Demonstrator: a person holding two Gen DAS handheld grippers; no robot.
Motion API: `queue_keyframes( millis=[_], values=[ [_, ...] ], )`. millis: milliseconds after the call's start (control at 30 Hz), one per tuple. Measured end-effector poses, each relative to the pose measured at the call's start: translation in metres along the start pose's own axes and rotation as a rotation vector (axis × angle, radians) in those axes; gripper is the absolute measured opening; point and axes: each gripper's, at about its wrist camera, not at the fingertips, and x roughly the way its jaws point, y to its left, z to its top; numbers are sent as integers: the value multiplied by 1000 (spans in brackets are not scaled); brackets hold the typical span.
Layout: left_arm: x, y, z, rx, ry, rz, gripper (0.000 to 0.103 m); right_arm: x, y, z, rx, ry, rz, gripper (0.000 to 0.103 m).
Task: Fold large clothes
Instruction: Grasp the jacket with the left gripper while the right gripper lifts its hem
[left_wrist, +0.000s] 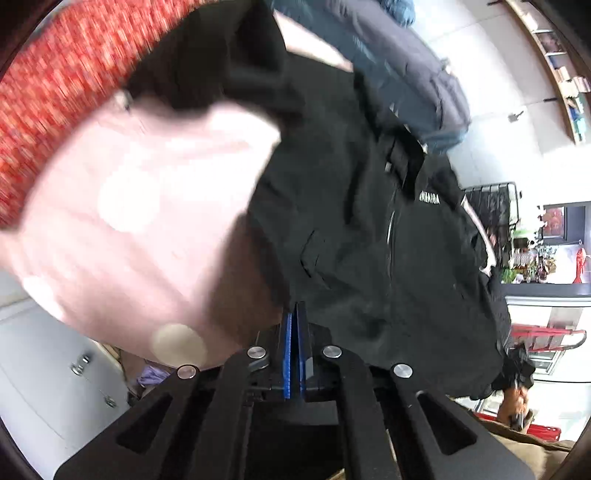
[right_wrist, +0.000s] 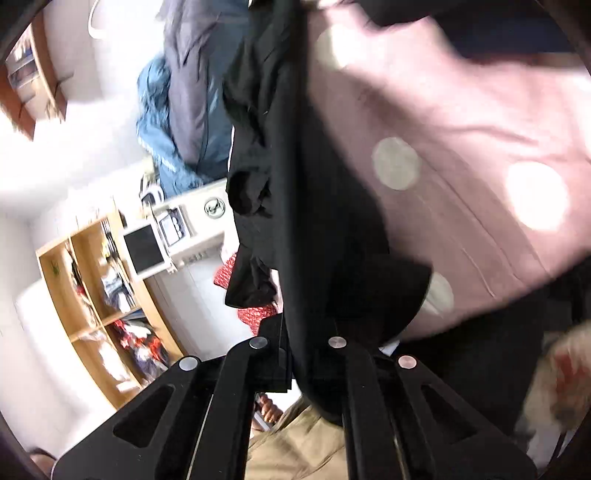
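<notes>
Nearest us, the left claw has its blue pads pressed together on the hem of the black jacket; the right claw is buried in the same cloth, so we cannot tell its state. The jacket hangs in the air ahead of both — long axis running away toward the pink dotted fabric beyond

Right wrist view: wooden cubby shelf at 8 o'clock, stuffed w/ clothes; white cabinet just beside it, toward centre. Bright white wall at 9. Left wrist view: wall shelf at 2 o'clock, white cabinet doors at 8.
</notes>
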Motion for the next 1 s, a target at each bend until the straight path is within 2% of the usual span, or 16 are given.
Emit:
queue_keyframes(
  millis=[100,133,167,233,267,300,333,400,500,600,733,800,867,900,933,1000],
  values=[
    [-26,-1,16,14,-76,92,0,-27,-3,-17,27,-44,-25,5],
    [-28,15,16,-2,-96,126,0,-27,-7,-21,29,-71,-75,10],
    [-17,18,16,-17,-95,184,0,-26,-14,-17,4,-129,-216,16],
    [16,39,19,-23,16,290,14,-14,-20,-3,-33,-203,-461,84],
    [32,43,15,-27,64,298,21,-10,-28,2,-45,-235,-575,86],
    [45,44,9,-23,91,298,40,-9,-35,3,-65,-268,-633,86],
    [51,44,3,-15,101,299,66,-8,-38,4,-81,-278,-631,86],
    [61,45,-10,-18,78,293,90,-1,-39,5,-157,-299,-655,86],
    [80,42,-25,-37,58,302,93,0,-42,4,-247,-325,-814,86],
    [101,42,-42,-53,72,294,95,19,-41,3,-420,-324,-891,86],
    [157,32,-63,13,199,321,95,66,-64,8,-695,-206,-995,86],
    [175,18,-76,71,265,283,89,82,-80,12,-767,-159,-1055,86],
    [182,-3,-87,185,290,334,68,94,-86,9,-790,-60,-1032,51],
    [181,-10,-89,226,288,346,48,101,-84,4,-805,-13,-988,23],
    [176,-12,-88,237,280,343,24,104,-81,1,-809,7,-972,13],
    [164,-5,-81,193,266,327,11,112,-72,-8,-767,83,-854,9]
  ],
)
